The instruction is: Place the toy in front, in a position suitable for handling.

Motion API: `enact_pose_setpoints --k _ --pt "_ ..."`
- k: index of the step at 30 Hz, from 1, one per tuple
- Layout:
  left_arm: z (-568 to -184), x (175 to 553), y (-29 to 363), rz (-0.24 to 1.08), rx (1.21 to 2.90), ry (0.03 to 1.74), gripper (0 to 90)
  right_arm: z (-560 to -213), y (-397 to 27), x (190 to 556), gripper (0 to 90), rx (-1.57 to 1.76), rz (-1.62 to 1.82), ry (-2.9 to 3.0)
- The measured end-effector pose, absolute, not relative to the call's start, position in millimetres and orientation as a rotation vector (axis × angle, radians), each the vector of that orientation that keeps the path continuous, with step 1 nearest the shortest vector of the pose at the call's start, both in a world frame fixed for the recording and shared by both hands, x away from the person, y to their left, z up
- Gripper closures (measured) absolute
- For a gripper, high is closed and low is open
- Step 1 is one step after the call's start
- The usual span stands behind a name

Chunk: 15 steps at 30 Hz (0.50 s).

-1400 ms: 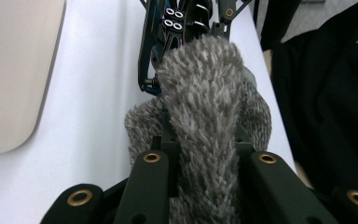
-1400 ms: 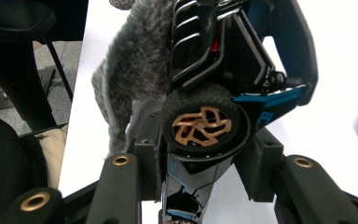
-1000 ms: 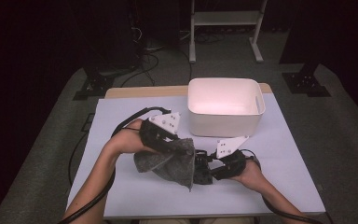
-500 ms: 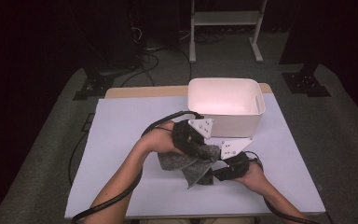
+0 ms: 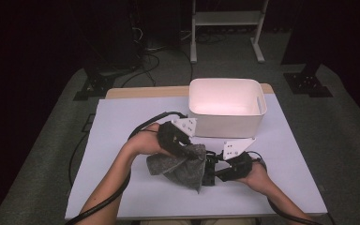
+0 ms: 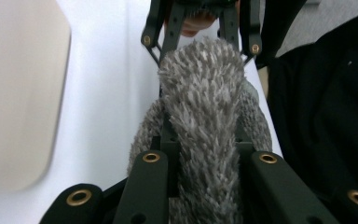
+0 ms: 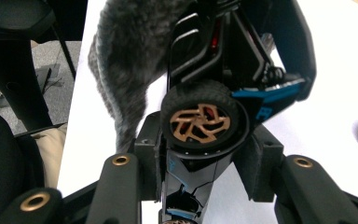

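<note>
My left gripper (image 5: 187,151) is shut on a grey fuzzy cloth (image 5: 180,166), which hangs in a bunch near the table's front middle. In the left gripper view the cloth (image 6: 205,121) runs up between the jaws of the left gripper (image 6: 205,158). My right gripper (image 5: 215,171) sits just right of the cloth, shut on a black toy car (image 5: 209,168). The right gripper view has the car (image 7: 200,126), with a gold-spoked wheel and blue trim, clamped between the pads of the right gripper (image 7: 205,154). The cloth (image 7: 126,56) lies against the car's far end.
A white plastic bin (image 5: 225,124) stands behind the grippers at the back right of the white-covered table (image 5: 122,126). Black cables trail from the left gripper off the table's left side. A dark floor with stand legs surrounds the table.
The left gripper swung right with the cloth toward the bin, then came back down and a little left, against the car. The right gripper and car stayed put.
</note>
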<state>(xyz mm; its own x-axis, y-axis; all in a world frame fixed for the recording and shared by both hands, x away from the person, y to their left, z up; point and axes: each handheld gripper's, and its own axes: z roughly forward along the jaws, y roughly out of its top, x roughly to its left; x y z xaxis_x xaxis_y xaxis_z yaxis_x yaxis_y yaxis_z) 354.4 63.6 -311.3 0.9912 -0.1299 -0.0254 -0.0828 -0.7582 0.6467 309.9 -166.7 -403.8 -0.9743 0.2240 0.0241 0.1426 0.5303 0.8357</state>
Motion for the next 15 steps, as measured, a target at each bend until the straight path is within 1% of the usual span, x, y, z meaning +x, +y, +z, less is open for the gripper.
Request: enact_pose_setpoints --k 9,15 --pt "-331.1 354.1 83.8 -0.122 2.331 -0.090 75.2 -402.3 -168.5 308.9 55.8 0.316 1.425 2.676" --pt "-333.2 354.6 93.3 -0.126 2.280 -0.082 75.8 -399.2 -162.4 311.7 55.9 0.318 1.446 2.678"
